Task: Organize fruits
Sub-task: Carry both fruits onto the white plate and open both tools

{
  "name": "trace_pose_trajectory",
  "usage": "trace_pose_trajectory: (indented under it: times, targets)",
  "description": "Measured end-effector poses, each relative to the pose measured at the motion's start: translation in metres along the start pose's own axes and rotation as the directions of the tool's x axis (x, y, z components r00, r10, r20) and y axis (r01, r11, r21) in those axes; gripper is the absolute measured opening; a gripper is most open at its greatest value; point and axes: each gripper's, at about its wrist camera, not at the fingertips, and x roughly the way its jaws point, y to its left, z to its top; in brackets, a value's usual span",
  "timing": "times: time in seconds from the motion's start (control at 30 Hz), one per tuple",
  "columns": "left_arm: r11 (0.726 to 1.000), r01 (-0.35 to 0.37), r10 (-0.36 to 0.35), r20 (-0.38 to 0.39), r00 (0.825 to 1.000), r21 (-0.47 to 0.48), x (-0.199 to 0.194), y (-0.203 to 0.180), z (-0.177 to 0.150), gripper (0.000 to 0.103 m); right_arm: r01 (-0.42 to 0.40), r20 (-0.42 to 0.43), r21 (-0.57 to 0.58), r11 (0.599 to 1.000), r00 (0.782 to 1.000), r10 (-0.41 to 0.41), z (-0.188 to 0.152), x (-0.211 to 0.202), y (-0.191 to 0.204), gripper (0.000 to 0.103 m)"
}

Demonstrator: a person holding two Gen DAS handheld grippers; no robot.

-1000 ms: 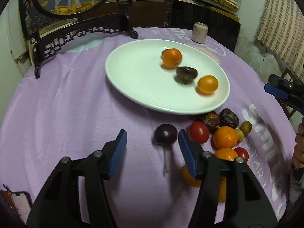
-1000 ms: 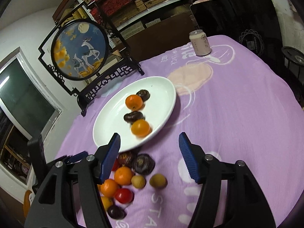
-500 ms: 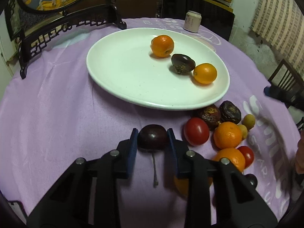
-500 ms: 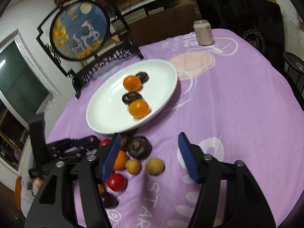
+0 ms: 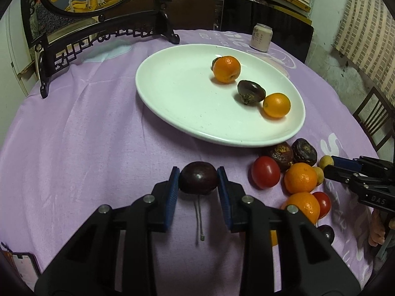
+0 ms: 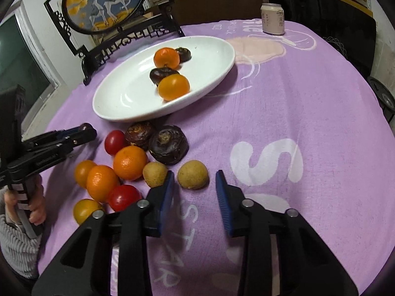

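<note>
My left gripper (image 5: pixel 198 178) is shut on a dark purple round fruit (image 5: pixel 198 177) and holds it just above the purple cloth, in front of the white plate (image 5: pixel 177 93). The plate holds two oranges (image 5: pixel 226 69) and dark fruits (image 5: pixel 250 91). My right gripper (image 6: pixel 193 180) is open, its fingers on either side of a small tan fruit (image 6: pixel 192 174) on the cloth. Left of that lies a pile of oranges (image 6: pixel 129 162), red tomatoes (image 6: pixel 114 142), dark wrinkled fruits (image 6: pixel 168 144) and another tan fruit (image 6: pixel 155 174).
A drink can (image 5: pixel 261 36) stands at the far edge behind the plate. A black carved stand with a round painted screen (image 5: pixel 98 32) stands at the far left. A phone (image 5: pixel 23 268) lies at the near left edge. A chair (image 5: pixel 372 120) stands on the right.
My left gripper closed on the dark purple fruit and lifted it slightly. My right gripper moved down and forward to the tan fruit, its jaws narrower than before.
</note>
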Motion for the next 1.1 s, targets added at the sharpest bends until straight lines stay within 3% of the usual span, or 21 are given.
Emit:
trace_pose_trajectory:
  times: [0.07,0.33,0.6,0.67,0.8,0.97,1.0,1.03,1.1]
  targets:
    - [1.000,-0.003,0.003,-0.006,1.000,0.004,0.002,-0.001,-0.001,0.031,0.000,0.004,-0.012,1.000,1.000,0.000,-0.001,0.001,0.002,0.027]
    - [0.999,-0.026,0.027,-0.030,0.999,0.035,0.009,-0.008,-0.006,0.031,0.020,0.017,-0.036,0.999,1.000,-0.020,-0.001,0.002,0.006,0.026]
    - [1.000,-0.006,0.006,0.085,0.996,0.010,-0.031,-0.007,0.007,0.031,-0.074,0.143,0.036,0.997,0.987,0.068,0.013,-0.033,-0.006,0.026]
    - [1.000,-0.009,0.007,0.097,0.995,0.015,-0.033,-0.009,0.020,0.031,-0.111,0.152,0.036,0.993,0.983,0.104,0.027,-0.037,-0.004,0.026]
    - [0.999,-0.017,0.014,0.103,0.995,0.030,-0.023,-0.016,0.050,0.031,-0.108,0.153,0.019,0.994,0.983,0.104,0.069,-0.031,0.005,0.026]
    - [1.000,-0.017,0.017,0.062,0.998,0.007,0.012,-0.017,0.075,0.031,-0.092,0.119,0.035,0.995,0.989,0.088,0.114,0.007,0.010,0.026]
    - [1.000,-0.018,0.018,0.054,0.998,0.000,0.019,-0.016,0.077,0.035,-0.095,0.114,0.051,0.994,0.990,0.089,0.120,0.017,0.008,0.026]
    - [1.000,-0.020,0.020,0.046,0.999,-0.006,0.024,-0.015,0.077,0.046,-0.095,0.115,0.062,0.994,0.990,0.087,0.123,0.022,0.006,0.026]
    - [1.000,-0.025,0.026,0.044,0.999,-0.012,0.029,-0.012,0.076,0.053,-0.091,0.109,0.089,0.992,0.991,0.081,0.127,0.036,0.000,0.026]
